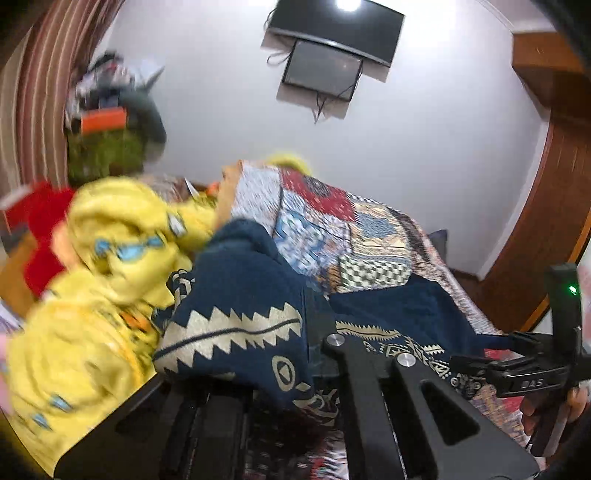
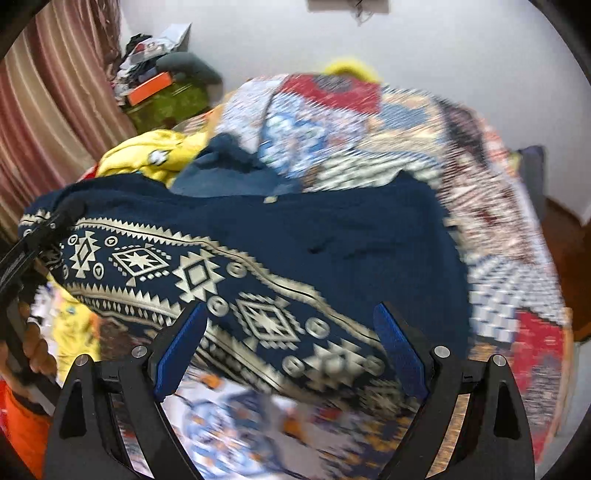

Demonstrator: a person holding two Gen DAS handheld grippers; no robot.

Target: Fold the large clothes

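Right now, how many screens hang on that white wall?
2: a large dark screen high on the wall, and a smaller screen just below it, cables dangling. Others may lie outside the view.

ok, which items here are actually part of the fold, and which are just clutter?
In the job:
- navy patterned garment
- left hand-held gripper, shut on the navy patterned garment
- right hand-held gripper, open over its patterned band

Lying about:
- yellow garment
- patchwork bedspread
- red cloth
- orange box
- wall screens
- striped curtain
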